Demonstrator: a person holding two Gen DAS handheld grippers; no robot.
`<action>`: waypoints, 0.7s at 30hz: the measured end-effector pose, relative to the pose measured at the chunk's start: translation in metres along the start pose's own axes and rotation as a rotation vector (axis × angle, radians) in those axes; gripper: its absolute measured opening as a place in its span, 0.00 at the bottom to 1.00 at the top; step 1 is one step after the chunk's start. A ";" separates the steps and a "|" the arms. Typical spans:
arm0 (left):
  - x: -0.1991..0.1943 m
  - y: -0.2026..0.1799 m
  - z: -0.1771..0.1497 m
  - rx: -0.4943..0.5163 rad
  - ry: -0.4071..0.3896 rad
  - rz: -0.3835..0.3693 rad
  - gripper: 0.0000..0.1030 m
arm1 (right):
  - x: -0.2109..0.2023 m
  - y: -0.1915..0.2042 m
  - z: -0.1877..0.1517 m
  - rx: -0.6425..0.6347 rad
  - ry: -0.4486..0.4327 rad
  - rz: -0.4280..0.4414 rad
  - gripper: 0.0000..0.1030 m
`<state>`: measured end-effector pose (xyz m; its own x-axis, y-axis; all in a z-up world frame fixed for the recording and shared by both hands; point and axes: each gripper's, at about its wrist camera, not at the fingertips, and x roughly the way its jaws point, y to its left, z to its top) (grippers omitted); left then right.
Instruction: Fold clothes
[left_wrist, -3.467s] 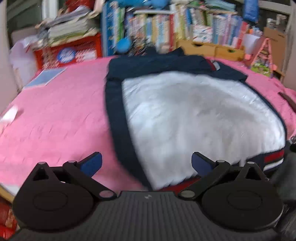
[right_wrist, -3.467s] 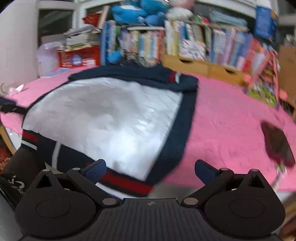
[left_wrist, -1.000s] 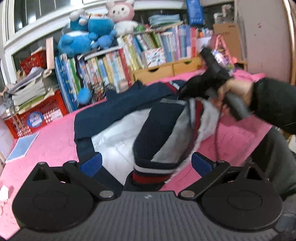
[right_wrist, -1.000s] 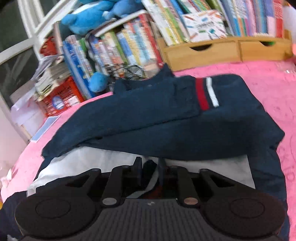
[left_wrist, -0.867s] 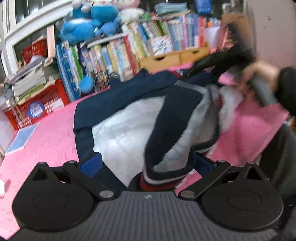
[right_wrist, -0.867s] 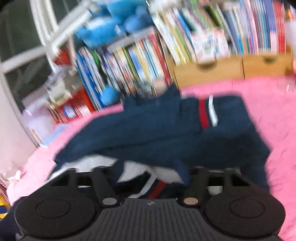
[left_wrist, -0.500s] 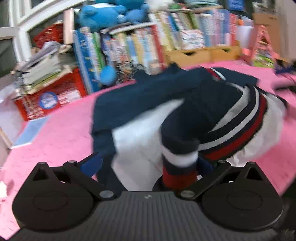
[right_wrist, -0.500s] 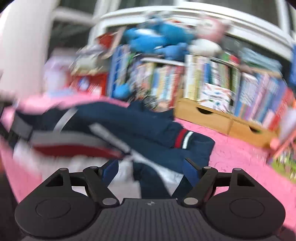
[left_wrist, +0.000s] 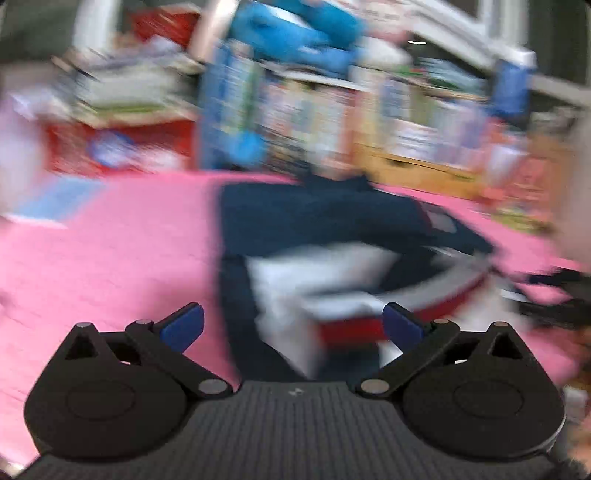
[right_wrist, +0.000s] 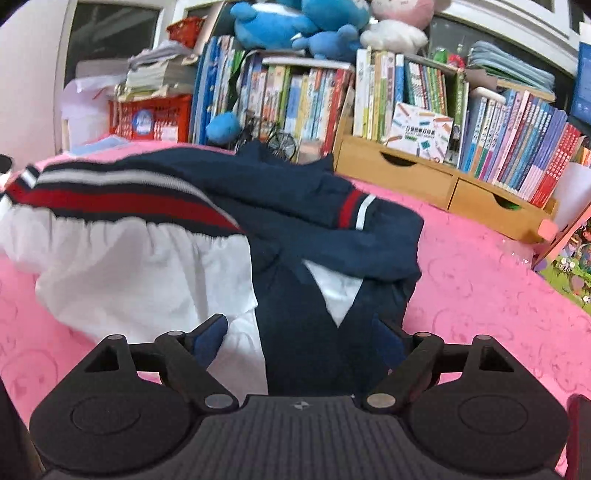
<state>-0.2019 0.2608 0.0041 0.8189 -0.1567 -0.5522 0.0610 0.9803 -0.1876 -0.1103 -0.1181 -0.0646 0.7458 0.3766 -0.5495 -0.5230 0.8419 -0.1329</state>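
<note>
My navy jacket lies folded part-way on the pink bedspread, its white lining turned up and the red-and-white striped hem doubled over toward the collar; a sleeve with 2 stripes on the cuff crosses the top. My right gripper is opening its jaws, the cloth lying between the 2 pads without being pinched; my left gripper stands wide above the near edge of the same jacket, gripping nothing, though that view is badly blurred. Behind the bed, books and blue plush toys fill the shelf.
</note>
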 end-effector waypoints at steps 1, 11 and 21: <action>0.001 -0.005 -0.007 0.020 0.017 -0.031 1.00 | -0.001 0.000 -0.001 0.004 0.001 0.006 0.83; 0.044 -0.030 -0.022 0.055 0.031 0.061 0.98 | -0.006 -0.014 -0.001 0.123 0.021 0.069 0.55; 0.034 -0.004 0.014 0.063 -0.041 0.221 0.81 | -0.062 0.016 -0.020 -0.061 0.136 0.221 0.39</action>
<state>-0.1663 0.2530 -0.0026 0.8384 0.0667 -0.5409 -0.0880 0.9960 -0.0137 -0.1733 -0.1353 -0.0487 0.5506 0.4898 -0.6760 -0.6942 0.7184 -0.0448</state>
